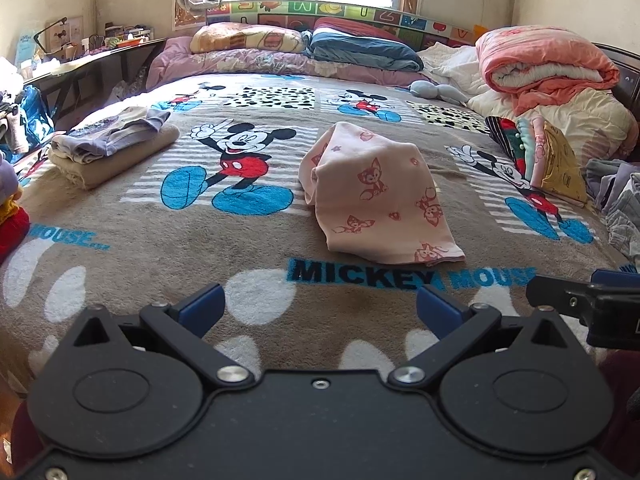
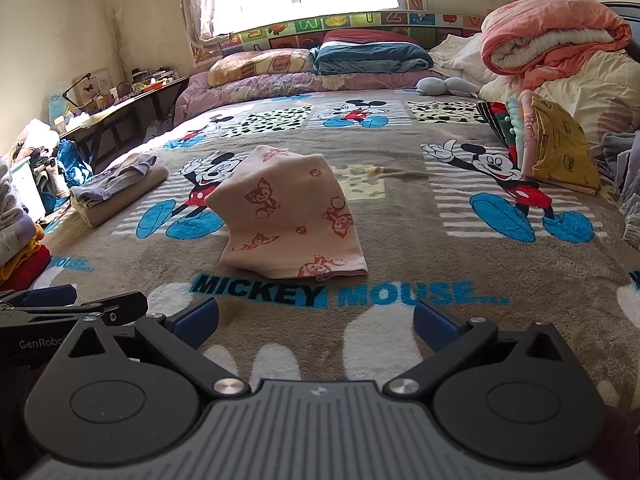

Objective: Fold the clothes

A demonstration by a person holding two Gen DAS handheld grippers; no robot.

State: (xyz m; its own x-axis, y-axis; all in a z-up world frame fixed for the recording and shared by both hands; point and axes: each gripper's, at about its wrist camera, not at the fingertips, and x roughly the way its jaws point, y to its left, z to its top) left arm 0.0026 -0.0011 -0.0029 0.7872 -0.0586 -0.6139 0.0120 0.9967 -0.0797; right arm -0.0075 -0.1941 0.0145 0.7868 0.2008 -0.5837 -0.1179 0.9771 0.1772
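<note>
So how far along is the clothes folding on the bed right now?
Done: a folded stack sits at the bed's left, and a pink printed garment lies folded mid-blanket. In hand: nothing; the left tongs and right tongs are open and empty. Left: loose clothes heaped at the right edge.

Pink garment (image 1: 380,196) folded on blanket (image 1: 132,240), left gripper (image 1: 318,306) fingers apart

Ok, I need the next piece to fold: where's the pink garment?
The pink garment lies mid-bed on the blanket, just beyond the "MICKEY MOUSE" lettering, ahead of both open tongs.
</note>
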